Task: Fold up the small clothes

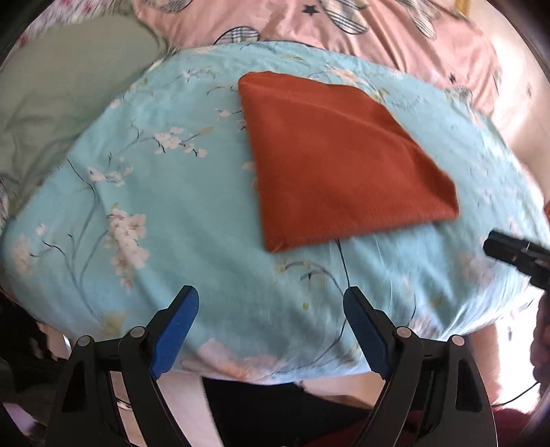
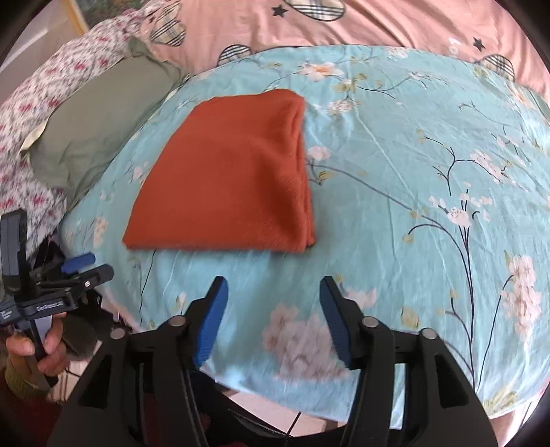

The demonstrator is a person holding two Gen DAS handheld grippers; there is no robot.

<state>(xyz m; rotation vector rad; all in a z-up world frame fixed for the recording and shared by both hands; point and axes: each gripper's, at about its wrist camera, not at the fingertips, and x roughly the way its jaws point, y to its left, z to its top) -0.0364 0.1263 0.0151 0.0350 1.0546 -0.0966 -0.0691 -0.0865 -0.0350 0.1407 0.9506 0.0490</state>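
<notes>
A rust-orange cloth (image 1: 337, 161) (image 2: 233, 178) lies folded flat on a light blue floral sheet (image 1: 154, 213) (image 2: 412, 154). My left gripper (image 1: 270, 292) hovers over the sheet near its front edge, short of the cloth, open with nothing between its blue pads (image 1: 175, 330). My right gripper (image 2: 274, 282) is also open and empty, just in front of the cloth's near edge. The right gripper's black tip (image 1: 515, 254) shows at the right edge of the left wrist view. In the right wrist view the left gripper (image 2: 74, 270) sits at the far left, held by a hand (image 2: 51, 347).
A green pillow (image 1: 68, 86) (image 2: 99, 113) lies at the back left, with a flowered pillow (image 2: 41, 103) beside it. A pink quilt with stars (image 1: 378, 34) (image 2: 378, 24) runs along the back. The sheet's front edge drops off to tiled floor (image 2: 275, 412).
</notes>
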